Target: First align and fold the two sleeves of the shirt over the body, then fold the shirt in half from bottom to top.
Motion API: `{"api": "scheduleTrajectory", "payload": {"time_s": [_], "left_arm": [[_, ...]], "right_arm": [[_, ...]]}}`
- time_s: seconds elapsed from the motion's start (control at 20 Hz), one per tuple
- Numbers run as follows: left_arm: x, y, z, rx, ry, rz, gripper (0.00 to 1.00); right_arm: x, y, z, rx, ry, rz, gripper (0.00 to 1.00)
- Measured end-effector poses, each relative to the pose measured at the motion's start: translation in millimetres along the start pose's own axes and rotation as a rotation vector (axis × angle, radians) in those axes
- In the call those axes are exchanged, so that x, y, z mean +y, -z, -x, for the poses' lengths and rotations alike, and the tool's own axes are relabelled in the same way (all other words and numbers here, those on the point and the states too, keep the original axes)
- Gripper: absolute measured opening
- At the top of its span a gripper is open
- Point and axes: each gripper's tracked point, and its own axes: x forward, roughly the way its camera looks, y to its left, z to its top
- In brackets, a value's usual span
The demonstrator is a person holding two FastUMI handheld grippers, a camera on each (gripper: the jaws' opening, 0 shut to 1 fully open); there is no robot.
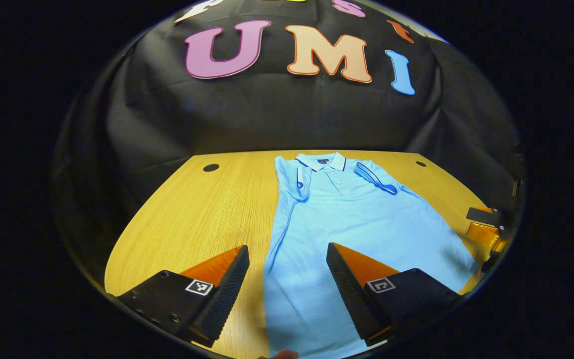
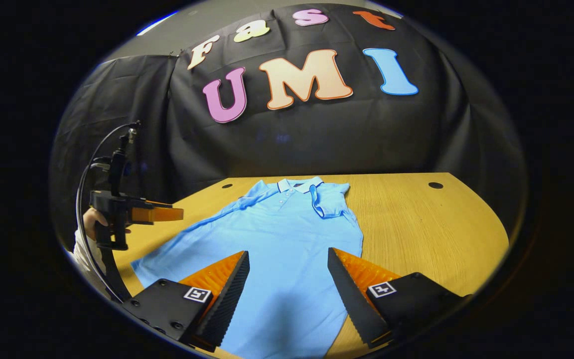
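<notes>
The shirt (image 1: 347, 224) lies flat and face-up on the bench (image 1: 192, 214), collar (image 1: 320, 162) toward the cloth wall and hem toward the person, an orientation that leaves the bottom edge nearest for the final fold up to the collar. Both sleeves already sit turned in over the chest: the left sleeve (image 1: 301, 183) lies tucked beside the collar, and the right sleeve (image 2: 328, 201) lies folded across the opposite shoulder, so the first stage looks done, judging from how the fabric lies. The left gripper (image 1: 287, 269) hangs over the lower part of the shirt, its fingers spread wide and holding nothing, straddling the garment's side edge where blue fabric meets bare wood. The right gripper (image 2: 288, 274) hovers over the hem region in the right gripper view, its fingers equally parted and empty. A hand (image 2: 92, 218) holds the left gripper at the far side of that view, off the cloth. Two grommet holes (image 2: 435, 185) mark the bench's back edge, well apart from the shirt. With each tool stationed near its own bottom corner, the pairing appears set for pinching the hem at both ends, which would keep the fold square as it travels upward.
</notes>
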Motion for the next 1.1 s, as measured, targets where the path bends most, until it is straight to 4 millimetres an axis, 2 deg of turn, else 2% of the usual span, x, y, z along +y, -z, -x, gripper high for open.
{"api": "scheduleTrajectory", "payload": {"time_s": [0.1, 0.15, 0.2, 0.3, 0.35, 0.4, 0.5, 0.7, 0.95, 1.1], "left_arm": [[6, 17, 23, 0.002, -0.011, 0.007, 0.95], [5, 25, 32, 0.004, -0.007, 0.009, 0.95], [2, 33, 42, 0.010, 0.004, 0.017, 0.95], [-3, 54, 60, 0.037, 0.027, 0.034, 0.95], [-4, 63, 69, 0.046, 0.028, 0.033, 0.95], [-3, 70, 77, 0.051, 0.024, 0.023, 0.95], [-1, 85, 89, 0.053, 0.009, -0.010, 0.95], [-9, 114, 99, 0.085, 0.017, -0.023, 0.96], [-14, 129, 99, 0.086, 0.026, 0.017, 0.96], [-11, 137, 97, 0.102, 0.004, 0.002, 0.96]], "right_arm": [[-1, 16, 14, 0.037, 0.022, 0.028, 0.98], [-2, 23, 21, 0.054, 0.035, 0.046, 0.94], [-2, 31, 28, 0.072, 0.049, 0.063, 0.98], [-2, 47, 41, 0.111, 0.065, 0.091, 0.94], [-1, 54, 46, 0.128, 0.071, 0.102, 0.98], [0, 60, 51, 0.142, 0.076, 0.113, 0.94], [0, 70, 57, 0.168, 0.085, 0.118, 0.98], [7, 82, 68, 0.194, 0.077, 0.093, 0.98], [5, 97, 80, 0.205, 0.099, 0.107, 0.99], [6, 99, 83, 0.206, 0.102, 0.110, 0.96]]}}
